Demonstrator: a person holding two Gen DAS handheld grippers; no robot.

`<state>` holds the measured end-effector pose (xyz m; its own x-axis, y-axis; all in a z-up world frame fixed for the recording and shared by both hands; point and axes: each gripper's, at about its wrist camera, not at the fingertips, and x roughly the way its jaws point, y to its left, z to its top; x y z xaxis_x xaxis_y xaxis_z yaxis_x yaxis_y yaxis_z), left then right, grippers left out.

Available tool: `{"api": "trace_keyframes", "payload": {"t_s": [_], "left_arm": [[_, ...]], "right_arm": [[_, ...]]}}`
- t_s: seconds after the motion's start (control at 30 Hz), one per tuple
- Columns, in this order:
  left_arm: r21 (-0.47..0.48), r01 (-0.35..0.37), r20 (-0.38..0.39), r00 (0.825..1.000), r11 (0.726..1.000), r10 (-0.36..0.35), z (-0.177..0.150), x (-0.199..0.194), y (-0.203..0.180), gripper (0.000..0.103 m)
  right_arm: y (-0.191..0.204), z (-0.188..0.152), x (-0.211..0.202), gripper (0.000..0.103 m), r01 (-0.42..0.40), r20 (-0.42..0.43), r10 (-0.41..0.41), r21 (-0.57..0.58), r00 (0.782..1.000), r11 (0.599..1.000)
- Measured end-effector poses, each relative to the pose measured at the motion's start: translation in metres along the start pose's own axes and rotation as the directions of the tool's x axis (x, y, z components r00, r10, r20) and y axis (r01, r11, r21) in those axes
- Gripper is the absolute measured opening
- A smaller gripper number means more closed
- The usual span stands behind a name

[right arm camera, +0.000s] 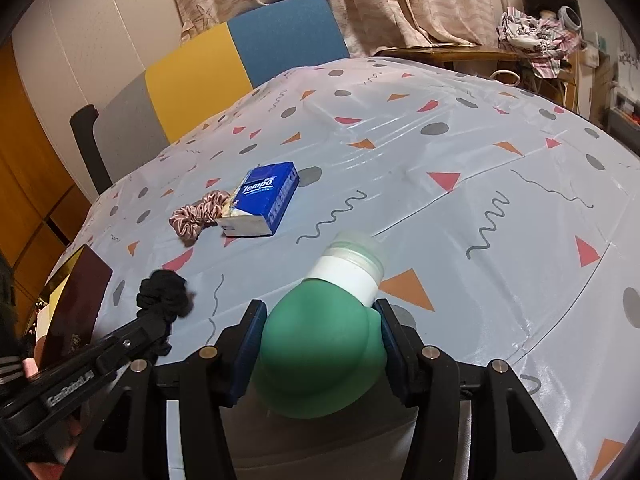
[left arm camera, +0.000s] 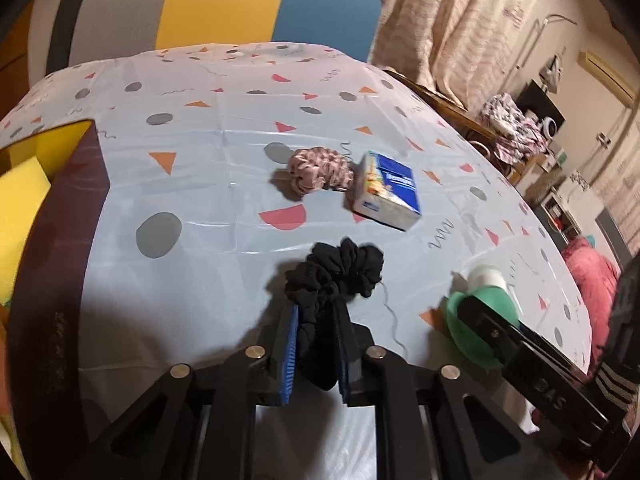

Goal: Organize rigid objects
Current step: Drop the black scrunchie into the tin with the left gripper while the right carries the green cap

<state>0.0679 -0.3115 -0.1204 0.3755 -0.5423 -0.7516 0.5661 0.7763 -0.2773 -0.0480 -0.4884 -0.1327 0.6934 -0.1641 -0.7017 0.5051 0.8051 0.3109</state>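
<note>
My left gripper point(left arm camera: 316, 312) is shut on a black scrunchie point(left arm camera: 340, 272) and holds it just above the patterned tablecloth; both also show in the right wrist view point(right arm camera: 164, 292). My right gripper point(right arm camera: 320, 312) is shut on a green bottle point(right arm camera: 320, 352) with a white collar and clear cap; the bottle also shows in the left wrist view point(left arm camera: 476, 320). A pink scrunchie point(left arm camera: 316, 170) point(right arm camera: 196, 218) lies on the cloth beside a blue Tempo tissue pack point(left arm camera: 388, 190) point(right arm camera: 262, 204).
A dark brown box point(left arm camera: 56, 280) point(right arm camera: 76, 304) with yellow contents stands at the table's left edge. A grey, yellow and blue chair point(right arm camera: 224, 60) stands behind the table point(right arm camera: 480, 160). Curtains and cluttered shelves point(left arm camera: 532, 128) are off to the right.
</note>
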Motion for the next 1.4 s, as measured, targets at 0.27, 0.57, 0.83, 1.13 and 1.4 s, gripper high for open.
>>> {"api": "trace_keyframes", "payload": {"t_s": [0.27, 0.57, 0.83, 1.13, 1.4], "left_arm": [[0.051, 0.041, 0.069, 0.997, 0.998, -0.045, -0.005, -0.046, -0.012, 0.013], [-0.008, 0.066, 0.079, 0.995, 0.998, -0.065, -0.033, -0.105, 0.011, 0.013], [-0.106, 0.032, 0.137, 0.990, 0.994, -0.018, -0.040, -0.158, 0.065, 0.013], [-0.335, -0.079, 0.116, 0.985, 0.939, 0.124, -0.044, -0.175, 0.168, 0.013], [-0.415, -0.160, 0.072, 0.976, 0.896, 0.208, -0.048, -0.171, 0.212, 0.032]], "right_arm": [[0.002, -0.001, 0.000, 0.055, 0.010, 0.006, -0.010, -0.011, 1.000, 1.000], [0.004, -0.001, 0.001, 0.055, 0.028, 0.007, -0.028, -0.029, 1.000, 0.999], [0.006, -0.002, 0.001, 0.055, 0.045, 0.009, -0.044, -0.044, 0.999, 0.998], [0.012, -0.002, 0.002, 0.055, 0.078, 0.005, -0.078, -0.075, 0.997, 0.994], [0.016, -0.002, 0.002, 0.055, 0.101, 0.004, -0.101, -0.097, 0.995, 0.990]]}}
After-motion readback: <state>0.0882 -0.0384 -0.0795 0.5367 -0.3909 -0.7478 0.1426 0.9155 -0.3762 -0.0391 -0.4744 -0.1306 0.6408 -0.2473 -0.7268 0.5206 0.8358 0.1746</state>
